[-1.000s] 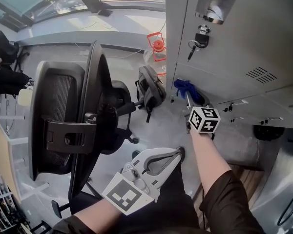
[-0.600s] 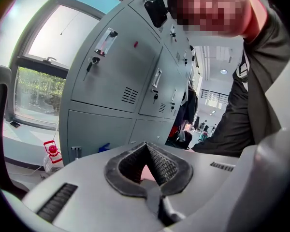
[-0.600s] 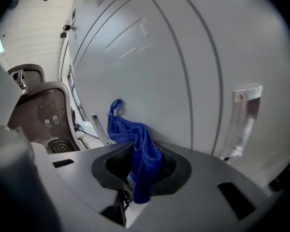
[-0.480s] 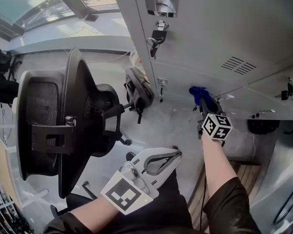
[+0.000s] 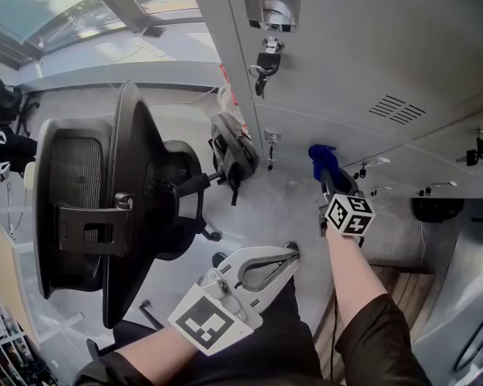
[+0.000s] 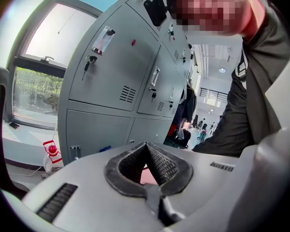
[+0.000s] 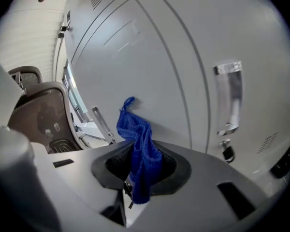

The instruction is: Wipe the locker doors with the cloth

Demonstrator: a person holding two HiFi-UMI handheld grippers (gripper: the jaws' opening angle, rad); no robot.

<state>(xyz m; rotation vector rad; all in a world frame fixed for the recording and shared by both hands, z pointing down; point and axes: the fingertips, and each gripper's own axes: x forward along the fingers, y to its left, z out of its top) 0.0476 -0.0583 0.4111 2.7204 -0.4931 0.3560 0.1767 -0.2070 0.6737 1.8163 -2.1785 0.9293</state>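
The right gripper [image 5: 328, 177] has slid slightly left along the grey metal locker doors [image 5: 386, 39], clamping the blue cloth [image 5: 319, 154] at the lower door; wiping looks under way. The left gripper [image 5: 283, 257], closed and empty, waits nearer.

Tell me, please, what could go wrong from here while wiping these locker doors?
1. The cloth is only a bunched strip pinched in the right gripper; pressed on the door, it might slip out or let the jaws scrape it.
2. Hanging keys could snag the cloth.
3. The chair stands close to the left gripper; a wide sweep might bump it.
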